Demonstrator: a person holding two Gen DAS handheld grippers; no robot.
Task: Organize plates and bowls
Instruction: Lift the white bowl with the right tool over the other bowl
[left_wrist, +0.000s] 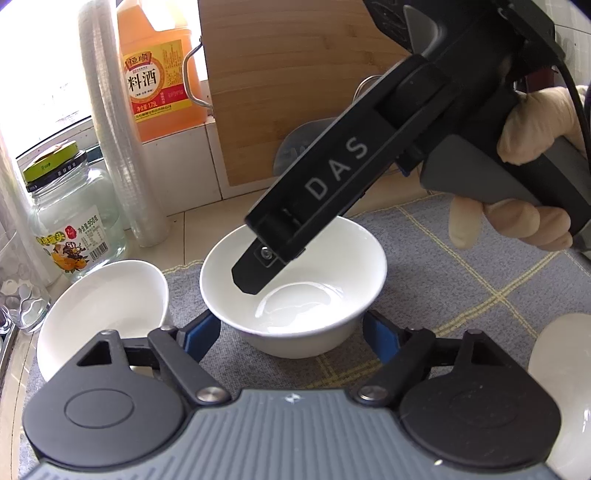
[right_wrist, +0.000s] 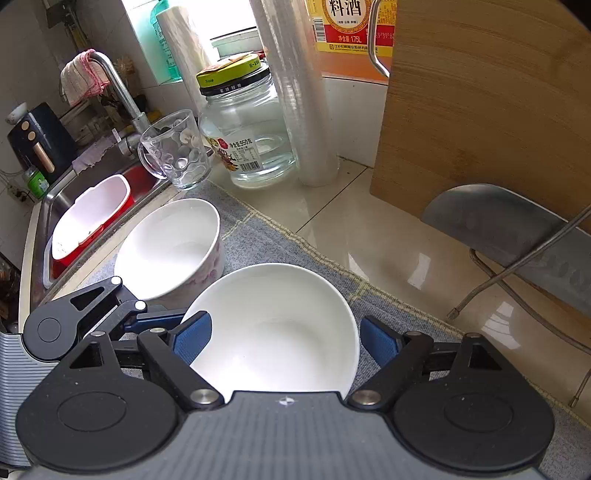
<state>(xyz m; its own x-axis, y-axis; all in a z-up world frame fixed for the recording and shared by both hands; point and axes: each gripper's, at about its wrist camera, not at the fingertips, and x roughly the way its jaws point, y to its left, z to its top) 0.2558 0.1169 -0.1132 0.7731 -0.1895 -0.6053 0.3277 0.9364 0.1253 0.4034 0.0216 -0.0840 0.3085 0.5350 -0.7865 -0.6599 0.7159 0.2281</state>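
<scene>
Left wrist view: the left tongs (left_wrist: 291, 332) straddle a plain white ceramic bowl (left_wrist: 295, 291) on the grey checked mat (left_wrist: 461, 266) at centre frame, pads apart from its wall, so released. The right tongs (left_wrist: 255, 273) dip one finger inside its rim.

Right wrist view: the right tongs (right_wrist: 284, 339) bracket the bowl (right_wrist: 273, 328), one pad inside the rim; whether they pinch I cannot tell. Likely step: gripping it, next lifting it toward the flower-patterned white bowl (right_wrist: 173, 247) at left.

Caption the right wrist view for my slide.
White bowl between the right gripper's blue pads on a grey mat, second bowl behind.
</scene>
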